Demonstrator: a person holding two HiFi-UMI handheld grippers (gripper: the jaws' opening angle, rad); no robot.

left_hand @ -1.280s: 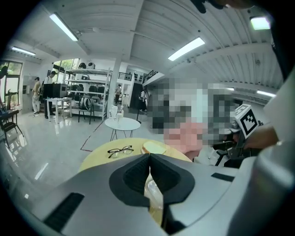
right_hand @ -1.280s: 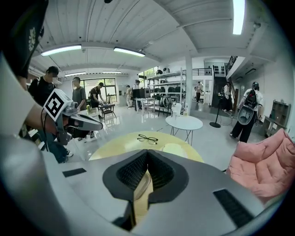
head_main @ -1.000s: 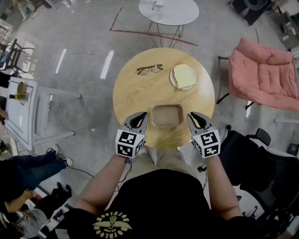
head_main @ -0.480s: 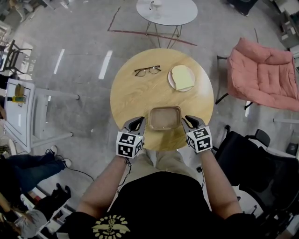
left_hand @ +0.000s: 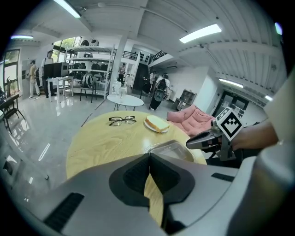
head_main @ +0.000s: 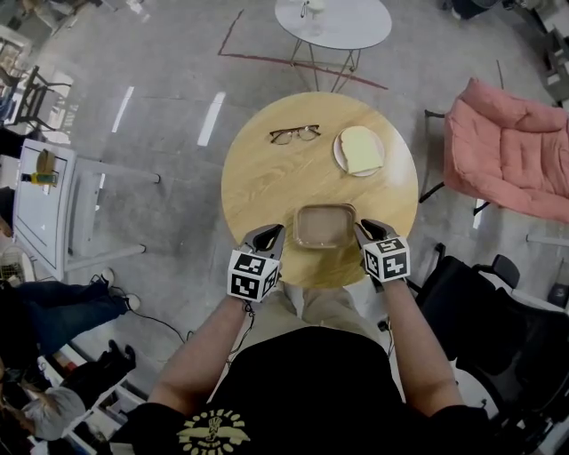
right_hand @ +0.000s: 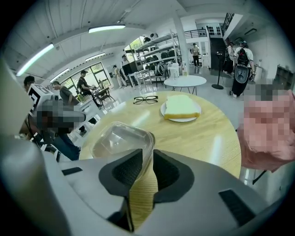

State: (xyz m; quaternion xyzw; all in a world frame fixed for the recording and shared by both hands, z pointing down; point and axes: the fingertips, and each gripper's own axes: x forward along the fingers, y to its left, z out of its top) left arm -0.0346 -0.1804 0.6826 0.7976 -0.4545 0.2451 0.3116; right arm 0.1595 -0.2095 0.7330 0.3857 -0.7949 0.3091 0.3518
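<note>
as the right gripper point(head_main: 365, 230) pinches it, the container point(head_main: 324, 225) lies crosswise.

Open lab/workshop: metal racks point(left_hand: 90, 64), strip lights point(left_hand: 205, 33), concrete floor point(head_main: 178, 53).

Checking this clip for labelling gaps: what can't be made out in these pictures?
Head view: the small things on the white table sit at the top edge, too small to name.
Right gripper view: the right gripper itself hides the clear container's near side.
Left gripper view: the right gripper covers the clear container's far rim.
</note>
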